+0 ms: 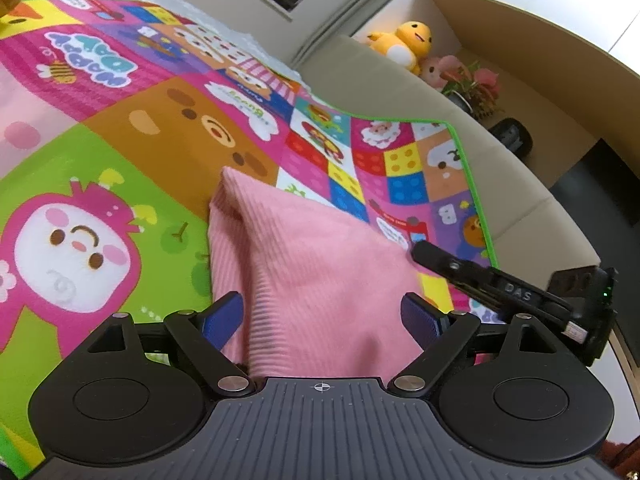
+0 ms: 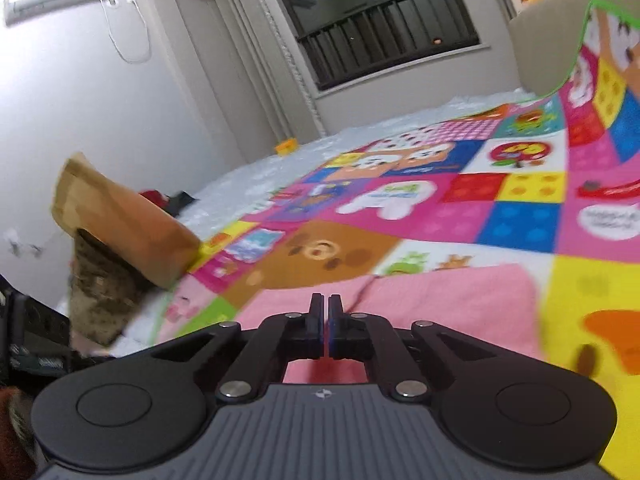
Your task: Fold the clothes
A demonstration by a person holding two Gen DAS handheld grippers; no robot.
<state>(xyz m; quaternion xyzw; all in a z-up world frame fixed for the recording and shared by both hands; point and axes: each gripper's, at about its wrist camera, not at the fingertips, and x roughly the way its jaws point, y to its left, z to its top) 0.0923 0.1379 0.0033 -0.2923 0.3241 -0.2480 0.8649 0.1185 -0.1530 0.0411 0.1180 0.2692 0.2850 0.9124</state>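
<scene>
A pink ribbed garment (image 1: 312, 264) lies on the colourful play mat (image 1: 120, 152), bunched into a ridge running away from me. My left gripper (image 1: 322, 316) is open just above it, and its blue pads (image 1: 224, 316) straddle the near part of the cloth. My right gripper (image 1: 420, 250) reaches in from the right, its tip at the garment's right edge. In the right wrist view that gripper (image 2: 324, 316) is shut low over the pink garment (image 2: 420, 296). No cloth shows between its pads, and I cannot tell whether an edge is pinched.
A beige sofa (image 1: 400, 92) borders the mat's far side, with plush toys (image 1: 408, 40) and a flower pot (image 1: 476, 88) behind it. A tilted cardboard box (image 2: 120, 216) sits at the mat's left edge. White sheeting (image 2: 248, 172) and a window (image 2: 380, 20) lie beyond.
</scene>
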